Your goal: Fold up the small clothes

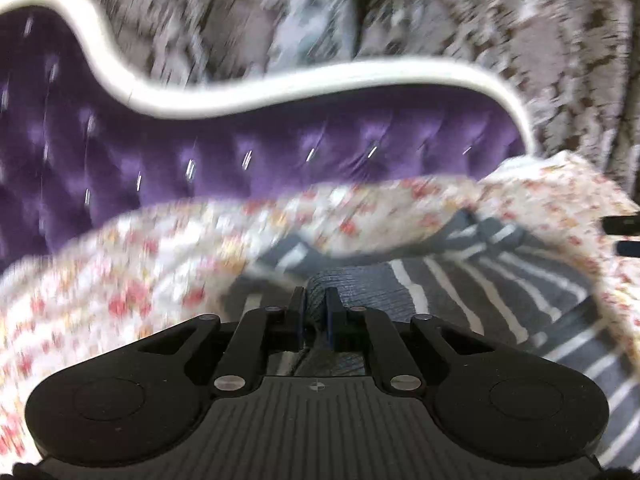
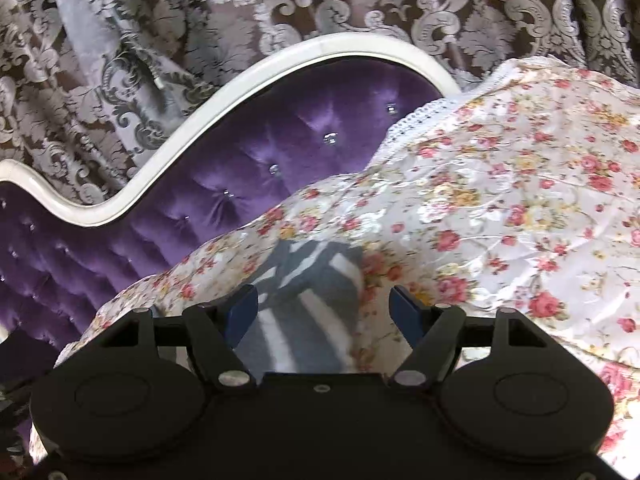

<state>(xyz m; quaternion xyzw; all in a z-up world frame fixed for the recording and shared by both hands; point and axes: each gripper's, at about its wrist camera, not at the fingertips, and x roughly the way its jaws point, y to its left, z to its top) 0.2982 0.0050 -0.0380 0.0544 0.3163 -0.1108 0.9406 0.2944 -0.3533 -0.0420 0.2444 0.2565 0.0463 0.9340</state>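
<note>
A grey garment with white stripes [image 1: 472, 292] lies on a floral bedspread [image 1: 120, 272]. My left gripper [image 1: 315, 300] is shut on a bunched grey edge of that garment, and the view is blurred by motion. My right gripper [image 2: 324, 300] is open, its blue pads apart, just above a corner of the striped garment [image 2: 304, 284] that rests on the floral bedspread [image 2: 500, 208]. The right gripper's dark fingertips [image 1: 624, 232] show at the right edge of the left wrist view.
A purple tufted headboard [image 1: 240, 148] with a curved white frame [image 2: 200, 120] stands behind the bed. Patterned grey and brown curtains [image 2: 320, 4] hang behind it. The bedspread rises in a hump at the right [image 2: 540, 128].
</note>
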